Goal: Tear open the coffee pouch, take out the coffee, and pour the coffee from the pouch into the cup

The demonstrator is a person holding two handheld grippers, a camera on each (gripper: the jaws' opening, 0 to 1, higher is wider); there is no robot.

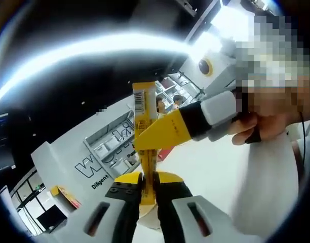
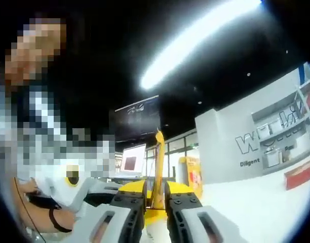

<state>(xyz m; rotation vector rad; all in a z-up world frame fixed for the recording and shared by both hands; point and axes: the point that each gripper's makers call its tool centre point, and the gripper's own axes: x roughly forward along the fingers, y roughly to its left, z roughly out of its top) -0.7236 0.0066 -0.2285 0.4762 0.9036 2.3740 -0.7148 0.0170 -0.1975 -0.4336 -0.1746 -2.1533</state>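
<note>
Tongs clamp a yellow coffee pouch from both sides. In the left gripper view the left tongs [image 1: 148, 183] grip the pouch [image 1: 145, 109] by its lower end, holding it upright, while the right tongs [image 1: 145, 137] come in from the right and pinch it at mid-height, held by a person's hand [image 1: 264, 124]. In the right gripper view the right tongs [image 2: 156, 193] are closed on the pouch [image 2: 158, 169], seen edge-on. Behind stands a white wall [image 2: 231, 144] with lettering.
</note>
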